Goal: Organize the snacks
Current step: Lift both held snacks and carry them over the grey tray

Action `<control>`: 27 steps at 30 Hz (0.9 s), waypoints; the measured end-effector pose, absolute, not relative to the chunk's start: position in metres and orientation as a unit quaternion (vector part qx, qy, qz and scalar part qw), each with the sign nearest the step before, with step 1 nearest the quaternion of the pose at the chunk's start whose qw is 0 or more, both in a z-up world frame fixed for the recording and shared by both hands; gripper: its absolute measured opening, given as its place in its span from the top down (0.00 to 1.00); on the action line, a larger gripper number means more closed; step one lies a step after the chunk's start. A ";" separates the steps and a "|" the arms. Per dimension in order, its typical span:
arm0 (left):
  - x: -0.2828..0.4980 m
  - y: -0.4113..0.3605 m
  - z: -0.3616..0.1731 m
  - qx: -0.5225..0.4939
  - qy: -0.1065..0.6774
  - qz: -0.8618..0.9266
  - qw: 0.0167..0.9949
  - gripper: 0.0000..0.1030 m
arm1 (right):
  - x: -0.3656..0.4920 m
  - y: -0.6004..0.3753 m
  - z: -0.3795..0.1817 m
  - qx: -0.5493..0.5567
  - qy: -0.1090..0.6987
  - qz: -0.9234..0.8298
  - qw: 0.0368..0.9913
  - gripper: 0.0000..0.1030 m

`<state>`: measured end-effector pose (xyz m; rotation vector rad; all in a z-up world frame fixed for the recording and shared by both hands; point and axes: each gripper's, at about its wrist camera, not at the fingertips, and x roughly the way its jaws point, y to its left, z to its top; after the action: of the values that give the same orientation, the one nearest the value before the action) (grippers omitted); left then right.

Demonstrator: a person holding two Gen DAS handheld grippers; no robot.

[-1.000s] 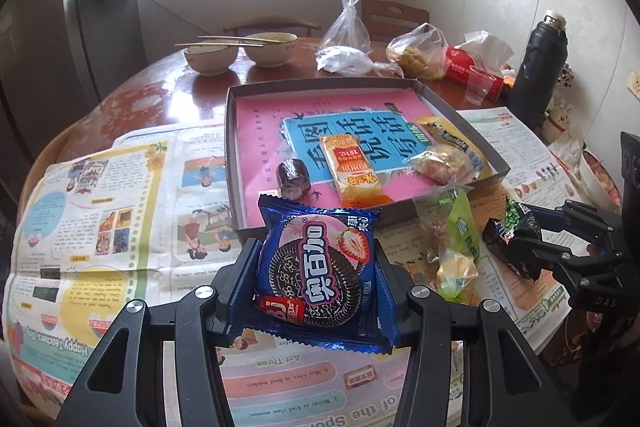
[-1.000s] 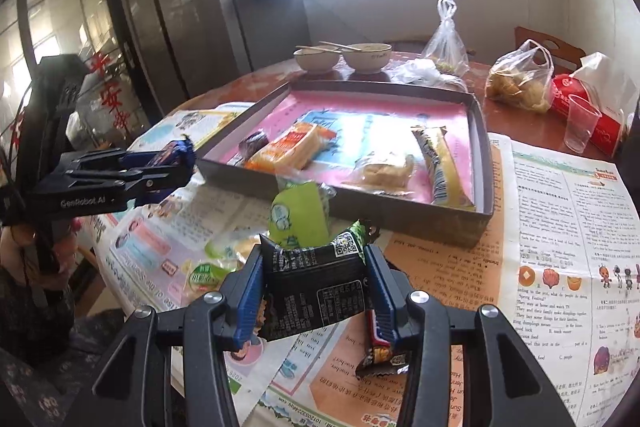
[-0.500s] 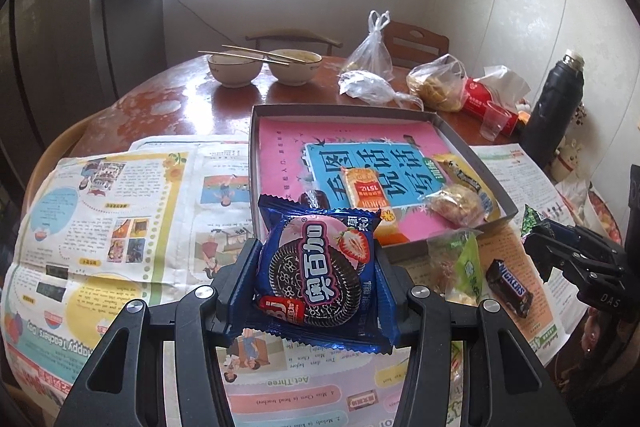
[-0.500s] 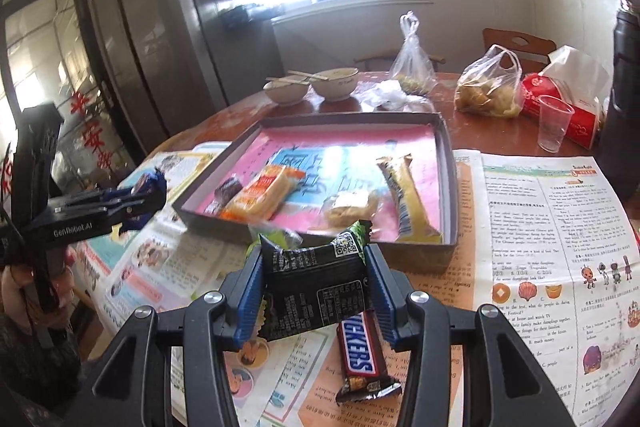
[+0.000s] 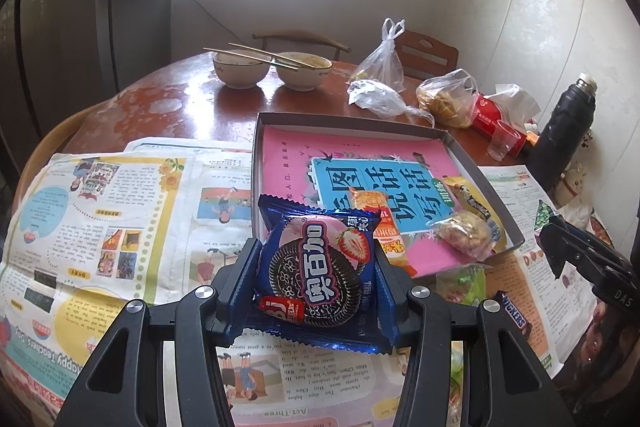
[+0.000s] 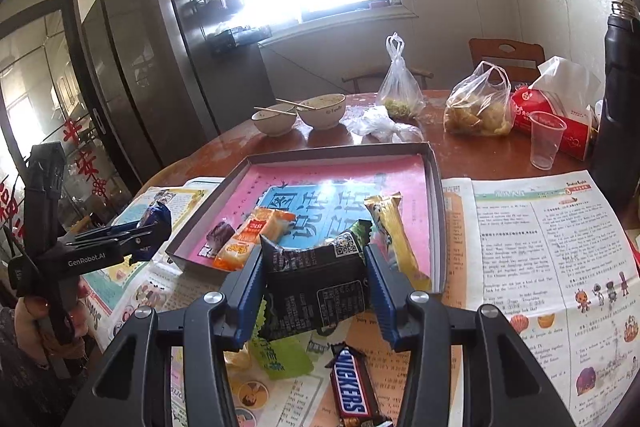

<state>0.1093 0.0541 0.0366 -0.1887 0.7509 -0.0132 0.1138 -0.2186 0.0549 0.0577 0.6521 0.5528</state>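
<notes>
My left gripper (image 5: 316, 275) is shut on a blue cookie packet (image 5: 318, 275) with a strawberry picture, held above the newspaper in front of the grey box tray (image 5: 256, 163). My right gripper (image 6: 314, 287) is shut on a black snack packet (image 6: 316, 283), held above the tray's near edge (image 6: 438, 227). In the tray lie an orange wafer pack (image 6: 248, 237), a small dark candy (image 6: 219, 233), a yellow bar (image 6: 394, 231) and a round cake in clear wrap (image 5: 466, 235). A Snickers bar (image 6: 354, 387) and a green packet (image 6: 284, 359) lie on the newspaper below my right gripper.
Newspaper sheets (image 5: 100, 219) cover the near half of the round wooden table. At the back stand two bowls with chopsticks (image 5: 272, 71), plastic bags (image 6: 478, 107), a red tissue pack (image 6: 556, 123), a clear cup (image 6: 546, 139) and a dark flask (image 5: 568, 123). A tall fridge (image 6: 160, 67) stands left.
Both grippers have lifted and rolled a little with their packets still gripped. The Snickers bar, hidden behind the right gripper's packet a second ago, now shows on the newspaper.
</notes>
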 end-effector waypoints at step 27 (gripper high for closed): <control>0.143 0.047 0.010 -0.053 0.381 0.032 0.923 0.48 | 0.153 -0.224 0.053 0.064 0.304 0.237 0.920 0.53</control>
<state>0.1425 0.0467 0.0095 -0.1078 0.7819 0.0667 0.1526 -0.2237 0.0530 0.1314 0.6248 0.4873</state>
